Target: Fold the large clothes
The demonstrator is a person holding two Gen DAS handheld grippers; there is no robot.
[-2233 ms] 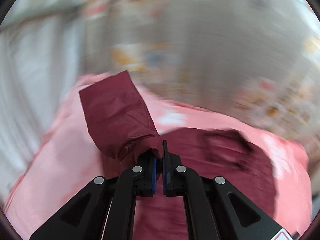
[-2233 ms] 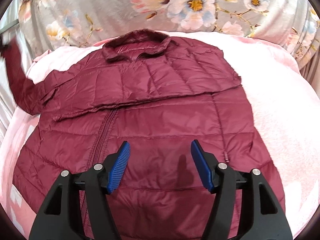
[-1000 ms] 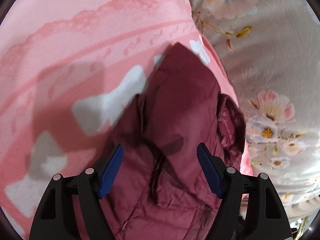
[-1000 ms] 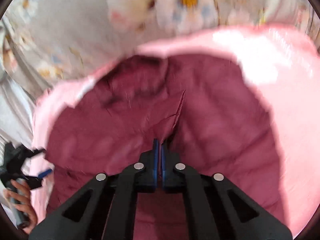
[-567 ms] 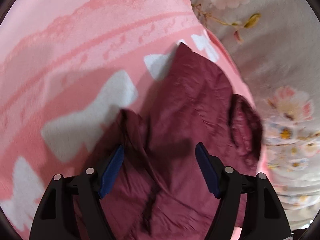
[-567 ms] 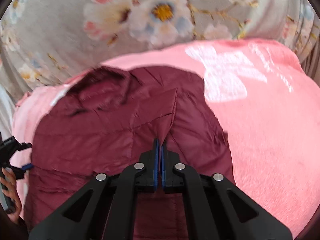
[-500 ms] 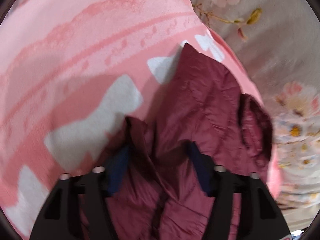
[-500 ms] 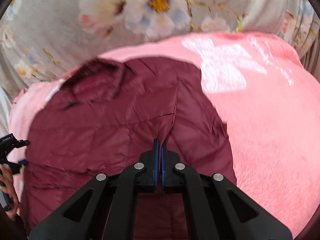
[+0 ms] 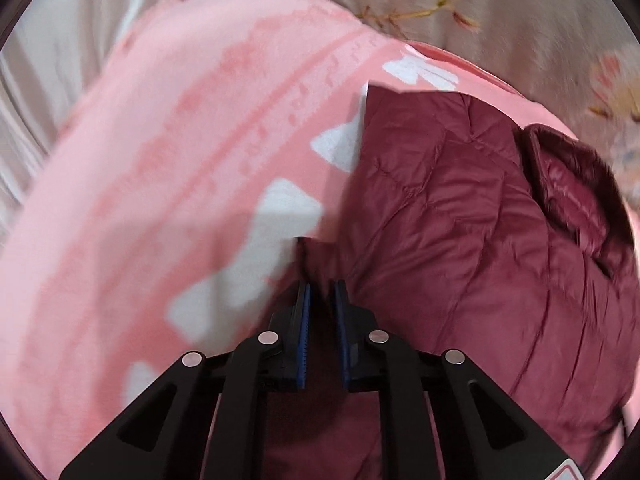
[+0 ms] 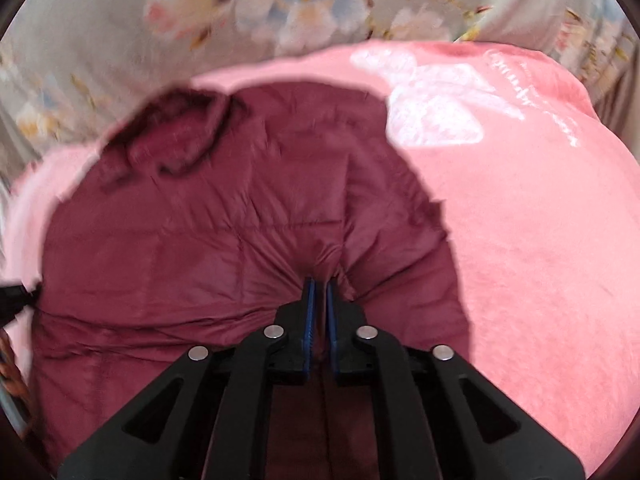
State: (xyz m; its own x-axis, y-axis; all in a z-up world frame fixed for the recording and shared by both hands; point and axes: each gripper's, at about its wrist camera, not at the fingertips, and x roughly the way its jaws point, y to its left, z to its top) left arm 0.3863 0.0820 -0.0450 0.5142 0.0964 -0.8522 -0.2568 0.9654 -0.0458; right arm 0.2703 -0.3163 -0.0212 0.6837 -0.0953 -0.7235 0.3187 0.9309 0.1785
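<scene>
A maroon quilted jacket [image 9: 472,240] lies on a pink blanket [image 9: 180,152], its collar [image 9: 576,196] at the far right in the left wrist view. My left gripper [image 9: 321,292] is shut on a fold of the jacket's edge beside the blanket. In the right wrist view the jacket [image 10: 224,232] spreads left of centre, with the collar [image 10: 176,136] at the upper left. My right gripper [image 10: 319,284] is shut on a pinch of jacket fabric, which puckers around the jaws.
The pink blanket [image 10: 540,220] with white bow shapes covers the bed to the right. A grey floral sheet [image 10: 280,4] lies behind it. White curtain folds [image 9: 48,72] hang at the left. The left gripper's tip [image 10: 12,298] shows at the right wrist view's left edge.
My left gripper has closed from wide open onto the jacket's edge. My right gripper stays shut on the jacket and has pulled it, so the fabric now bunches at the jaws.
</scene>
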